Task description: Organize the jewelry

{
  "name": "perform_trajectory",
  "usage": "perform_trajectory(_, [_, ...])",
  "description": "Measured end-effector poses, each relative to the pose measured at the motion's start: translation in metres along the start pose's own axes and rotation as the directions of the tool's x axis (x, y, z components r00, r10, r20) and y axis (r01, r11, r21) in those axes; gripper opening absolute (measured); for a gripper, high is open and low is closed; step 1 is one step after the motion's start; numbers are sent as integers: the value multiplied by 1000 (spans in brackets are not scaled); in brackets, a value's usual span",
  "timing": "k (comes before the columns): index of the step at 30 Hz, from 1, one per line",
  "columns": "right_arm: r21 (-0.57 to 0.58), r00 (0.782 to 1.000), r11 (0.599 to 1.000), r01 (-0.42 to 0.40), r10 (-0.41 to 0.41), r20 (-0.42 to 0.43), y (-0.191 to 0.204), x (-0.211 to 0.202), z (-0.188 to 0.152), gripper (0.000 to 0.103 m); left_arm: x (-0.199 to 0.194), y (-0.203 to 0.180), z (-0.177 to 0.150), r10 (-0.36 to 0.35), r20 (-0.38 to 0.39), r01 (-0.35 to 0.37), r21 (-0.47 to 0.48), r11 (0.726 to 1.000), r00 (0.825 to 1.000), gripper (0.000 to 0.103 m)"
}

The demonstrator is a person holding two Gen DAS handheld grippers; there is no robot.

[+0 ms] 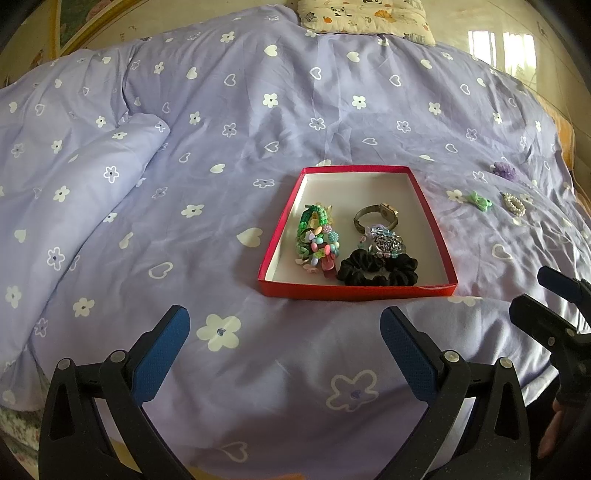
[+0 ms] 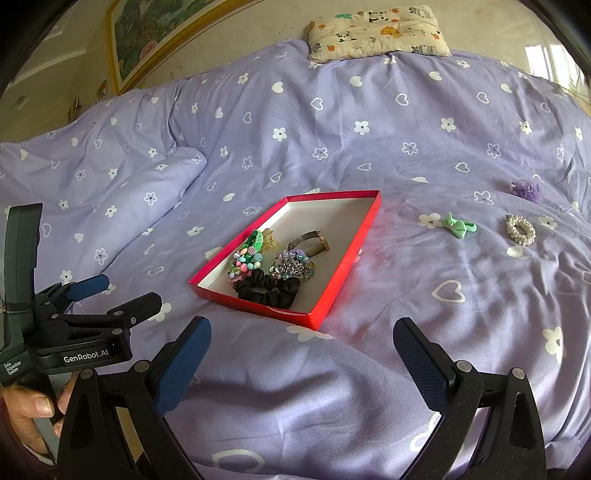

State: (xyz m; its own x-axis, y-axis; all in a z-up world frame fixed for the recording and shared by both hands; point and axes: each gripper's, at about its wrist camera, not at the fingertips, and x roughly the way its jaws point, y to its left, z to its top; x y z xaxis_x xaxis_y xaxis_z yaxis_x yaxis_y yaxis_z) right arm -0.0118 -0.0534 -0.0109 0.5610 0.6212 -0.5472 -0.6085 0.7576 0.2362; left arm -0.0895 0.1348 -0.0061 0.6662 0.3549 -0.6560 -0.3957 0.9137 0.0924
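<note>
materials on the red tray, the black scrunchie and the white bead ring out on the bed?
Red tray: looks like cardboard, thin straight walls, matte white inside. Black scrunchie: fabric, gathered folds, dull, maybe velvet. White bead ring: glossy round beads, pearl-like, probably plastic; cannot confirm.

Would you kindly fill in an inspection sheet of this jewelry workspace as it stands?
Surface: bed under a lilac duvet printed with white flowers and hearts, creased.
Job's things: red box holds a black scrunchie, watch, beaded pieces. Green bow, pearl bracelet and purple flower piece lie outside on the duvet, to its right.
Clutter: nothing seen.
Grippers: left gripper open, empty, short of the box; right gripper open, empty.
Cables: nothing seen.
Surroundings: animal-print pillow at the bed's head, framed picture on the wall.
</note>
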Motion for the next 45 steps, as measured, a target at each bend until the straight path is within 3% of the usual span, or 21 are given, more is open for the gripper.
perform_trajectory(45, [-4,1000,1000,-8,8,4,6,-1,4,100,3,-3,0,-6,-5,6,9,1000,1000,103])
